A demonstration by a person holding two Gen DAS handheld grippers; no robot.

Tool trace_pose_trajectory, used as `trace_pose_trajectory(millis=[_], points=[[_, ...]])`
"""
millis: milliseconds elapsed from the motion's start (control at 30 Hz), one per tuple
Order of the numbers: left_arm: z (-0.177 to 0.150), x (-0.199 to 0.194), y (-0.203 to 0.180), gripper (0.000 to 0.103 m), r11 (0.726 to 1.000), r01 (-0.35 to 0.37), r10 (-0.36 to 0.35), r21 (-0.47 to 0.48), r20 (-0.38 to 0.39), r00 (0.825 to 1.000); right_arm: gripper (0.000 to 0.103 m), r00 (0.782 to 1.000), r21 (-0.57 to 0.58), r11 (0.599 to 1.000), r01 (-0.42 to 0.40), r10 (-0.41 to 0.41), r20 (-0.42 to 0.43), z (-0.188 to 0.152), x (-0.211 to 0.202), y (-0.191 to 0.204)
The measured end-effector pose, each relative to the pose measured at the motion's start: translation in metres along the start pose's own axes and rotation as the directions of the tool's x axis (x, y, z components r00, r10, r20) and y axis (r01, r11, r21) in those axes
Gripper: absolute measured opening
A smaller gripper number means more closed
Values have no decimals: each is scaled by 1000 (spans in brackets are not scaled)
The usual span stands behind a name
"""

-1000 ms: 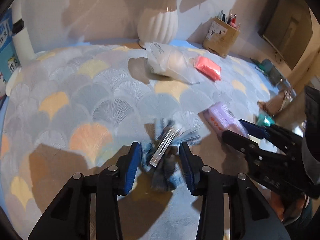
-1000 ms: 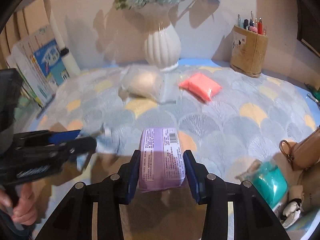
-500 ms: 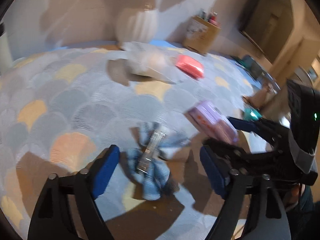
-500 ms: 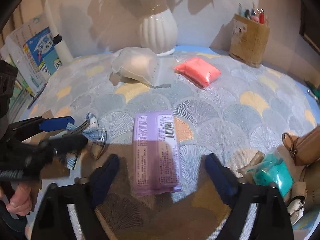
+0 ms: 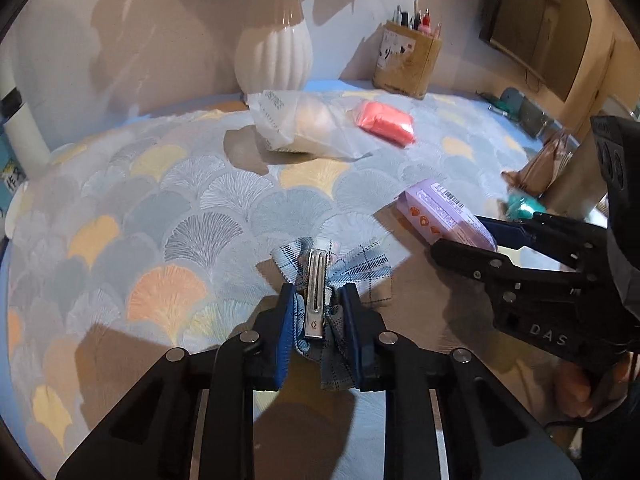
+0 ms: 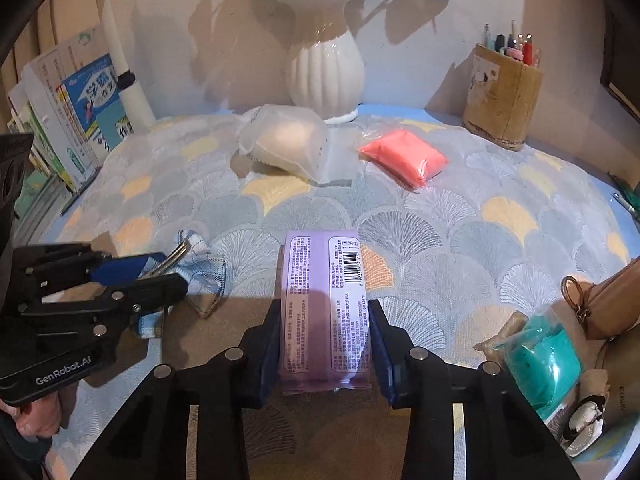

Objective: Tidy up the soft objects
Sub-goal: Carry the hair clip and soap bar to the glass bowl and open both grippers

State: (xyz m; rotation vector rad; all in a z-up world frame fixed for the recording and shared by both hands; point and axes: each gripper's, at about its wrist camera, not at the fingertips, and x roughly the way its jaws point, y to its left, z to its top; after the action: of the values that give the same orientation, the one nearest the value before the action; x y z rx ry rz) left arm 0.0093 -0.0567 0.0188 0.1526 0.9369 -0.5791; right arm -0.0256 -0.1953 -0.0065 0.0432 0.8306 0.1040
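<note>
Jaws of the left gripper (image 5: pixel 316 320) have just been closing and now pinch a blue plaid hair bow (image 5: pixel 332 268) with a metal clip (image 5: pixel 314 292) on top, its blue pads pressed against the fabric from both sides. Beside it, the right gripper (image 6: pixel 326 340) has also just been closing, and its pads squeeze the near end of a purple packet (image 6: pixel 322 296) that lies lengthwise on the patterned cloth (image 6: pixel 440 240), barcode up. Both grippers sit near each other at the front of the cloth. Farther back lie a clear bag (image 6: pixel 288 146) with something pale inside and, just to its right, a pink packet (image 6: pixel 404 156). Behind these stand a white vase (image 6: pixel 324 76) and a pen holder (image 6: pixel 502 92). A teal packet (image 6: pixel 544 364) rests at the right edge
</note>
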Motion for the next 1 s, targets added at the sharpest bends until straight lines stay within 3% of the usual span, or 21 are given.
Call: trace_pose_trajectory(millis=[233,367,533,733,867,1000], points=[[4,-35,-31,20,998,59,-58,-12,60,997,38,997,58,998,-35,31,66,-1,-47,-5],[11,-56,-68,20,995,92,-94,29,103,990,38,993,35,999,3,-7,122,-4,-96,-5],[14,-76,-124,20,982,152,-165,109,127,978,38,992,60,998,30,-38,124,-16,-139,-31],[14,-87,-203,20,939,238,-271,250,106,957,38,991,146,986,76,-91,97,-51,-189,-88],[21,-82,-245,20,900,332,-365,281,73,928,38,989,237,965,108,-128,71,-73,-212,-134],[32,-74,-291,20,872,358,-398,333,56,916,38,976,309,937,163,-199,88,-85,-236,-173]])
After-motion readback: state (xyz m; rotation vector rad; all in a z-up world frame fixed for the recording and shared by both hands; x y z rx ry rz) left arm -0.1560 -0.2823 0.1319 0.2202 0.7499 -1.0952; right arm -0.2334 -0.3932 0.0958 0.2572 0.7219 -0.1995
